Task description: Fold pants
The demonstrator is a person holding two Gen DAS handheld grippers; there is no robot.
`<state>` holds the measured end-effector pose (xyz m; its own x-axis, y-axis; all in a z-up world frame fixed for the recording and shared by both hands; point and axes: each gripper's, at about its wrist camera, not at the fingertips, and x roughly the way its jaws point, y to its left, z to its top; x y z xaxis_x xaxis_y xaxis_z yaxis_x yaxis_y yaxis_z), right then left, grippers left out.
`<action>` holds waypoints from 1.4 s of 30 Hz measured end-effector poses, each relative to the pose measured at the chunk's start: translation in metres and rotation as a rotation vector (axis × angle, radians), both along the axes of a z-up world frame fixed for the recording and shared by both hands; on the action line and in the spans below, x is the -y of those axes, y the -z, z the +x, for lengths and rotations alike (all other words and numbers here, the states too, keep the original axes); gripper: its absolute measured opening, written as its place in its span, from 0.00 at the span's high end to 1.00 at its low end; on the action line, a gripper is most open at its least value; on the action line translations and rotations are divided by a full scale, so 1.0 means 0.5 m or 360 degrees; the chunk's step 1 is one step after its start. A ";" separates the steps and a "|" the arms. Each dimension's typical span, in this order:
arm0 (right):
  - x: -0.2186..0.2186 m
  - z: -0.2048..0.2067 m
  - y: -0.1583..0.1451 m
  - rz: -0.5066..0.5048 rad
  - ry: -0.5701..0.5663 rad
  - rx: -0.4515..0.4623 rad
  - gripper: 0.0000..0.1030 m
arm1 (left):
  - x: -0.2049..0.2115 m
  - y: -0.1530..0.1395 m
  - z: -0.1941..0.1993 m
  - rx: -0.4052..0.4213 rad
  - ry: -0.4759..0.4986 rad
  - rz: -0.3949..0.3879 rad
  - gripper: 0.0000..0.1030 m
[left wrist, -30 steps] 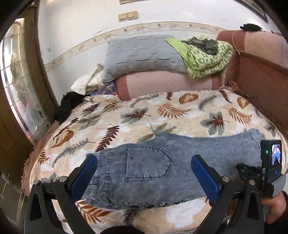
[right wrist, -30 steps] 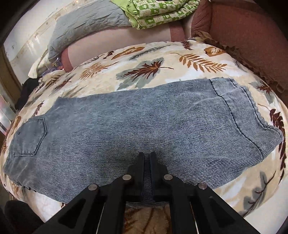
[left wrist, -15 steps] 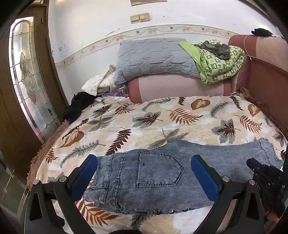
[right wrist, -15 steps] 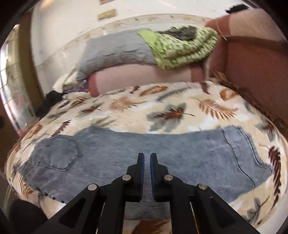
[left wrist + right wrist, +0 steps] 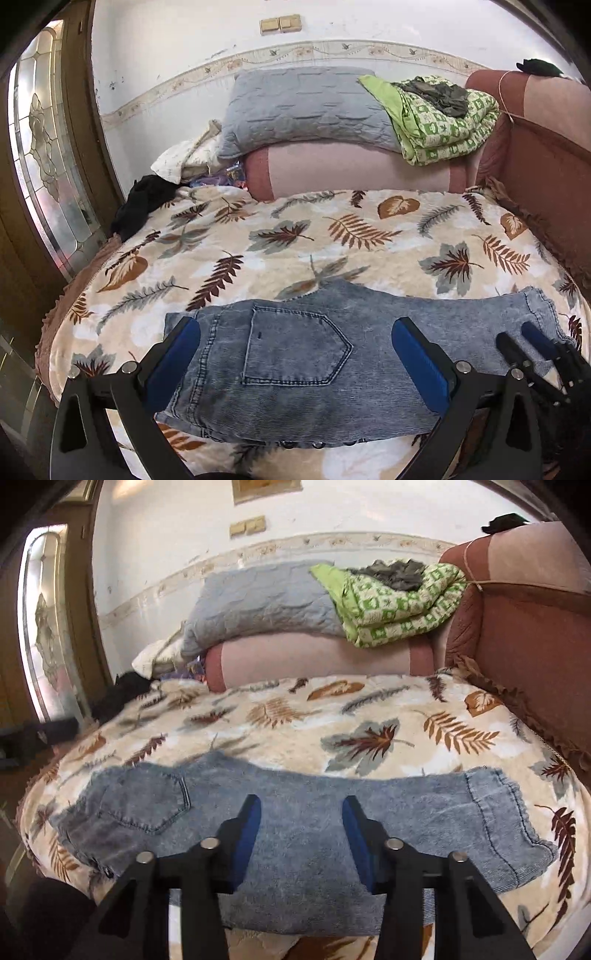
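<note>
Grey-blue denim pants [image 5: 310, 354] lie flat, folded lengthwise, across the near side of a leaf-print blanket [image 5: 295, 240], waist with back pocket at the left, hem at the right. They also show in the right wrist view [image 5: 306, 830]. My left gripper [image 5: 295, 350] is open and empty, hovering above the waist and pocket. My right gripper [image 5: 301, 812] is open and empty, above the middle of the legs; it also shows at the right edge of the left wrist view [image 5: 524, 339].
A grey pillow [image 5: 306, 107] and a green patterned quilt [image 5: 439, 118] rest on a pink bolster [image 5: 354, 173] at the back. A brown sofa arm [image 5: 546, 173] bounds the right. Black clothing [image 5: 144, 203] lies at the left edge by a glass door [image 5: 40, 155].
My right gripper opened from shut and both grippers pulled back and up from the pants. The pants stay flat on the blanket.
</note>
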<state>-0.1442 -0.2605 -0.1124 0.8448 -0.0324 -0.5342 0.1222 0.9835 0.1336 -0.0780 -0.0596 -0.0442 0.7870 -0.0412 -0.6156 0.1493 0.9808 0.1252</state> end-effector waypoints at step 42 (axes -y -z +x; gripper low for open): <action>-0.010 0.003 -0.006 -0.0065 0.0023 0.0021 0.25 | -0.030 0.006 0.020 0.0045 -0.0036 -0.0071 0.00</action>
